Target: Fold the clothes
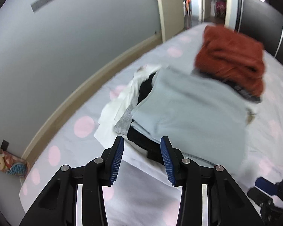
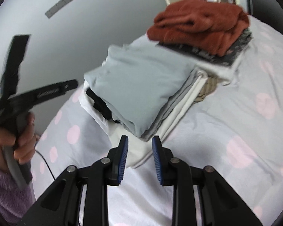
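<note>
Both the left gripper (image 1: 142, 148) and the right gripper (image 2: 140, 147) are held apart and empty. Just beyond lies the folded pale-blue garment (image 2: 139, 82) atop a layered stack; farther right, a rust-red knit (image 2: 201, 23). A careless nudge could probably topple the overhanging layers.

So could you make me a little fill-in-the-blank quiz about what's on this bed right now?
1. The garment on top of the far stack is rust-____ in colour.
2. The light blue folded garment lies on top of the ____ stack.
3. The bedsheet is printed with pink ____.
4. Both the left gripper and the right gripper have their jaws ____, holding nothing.

Missing words: red; nearer; dots; open
</note>
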